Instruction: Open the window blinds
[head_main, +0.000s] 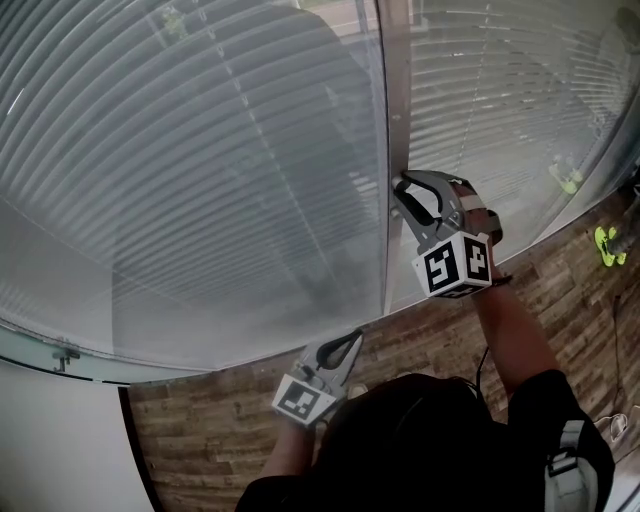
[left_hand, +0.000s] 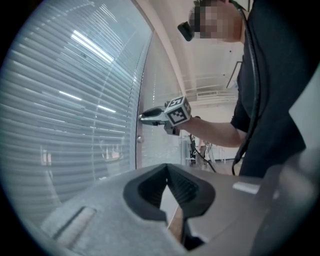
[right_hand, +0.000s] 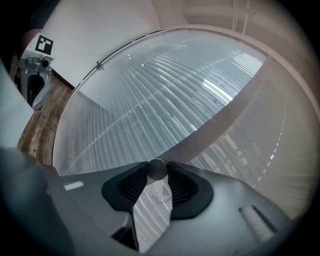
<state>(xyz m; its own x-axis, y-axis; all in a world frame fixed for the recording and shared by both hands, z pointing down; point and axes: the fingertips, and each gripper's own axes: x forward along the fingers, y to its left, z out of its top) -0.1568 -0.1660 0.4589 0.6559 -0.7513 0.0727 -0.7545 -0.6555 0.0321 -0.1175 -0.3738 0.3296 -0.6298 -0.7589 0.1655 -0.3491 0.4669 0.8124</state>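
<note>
slatted blinds (head_main: 200, 170) fill the background; my right fingers (right_hand: 131, 186) pinch the round knob (right_hand: 157, 169) on the frame (head_main: 397, 120) to twist them open, while my left fingers (left_hand: 145, 187) wait pressed together, empty.

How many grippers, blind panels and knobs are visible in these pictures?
Grey two-jaw grippers: 2 (left gripper, right gripper)
White slatted blind panels: 2 (left panel, right panel)
Small round grey knob, clamped by the right gripper: 1
Total: 5
</note>
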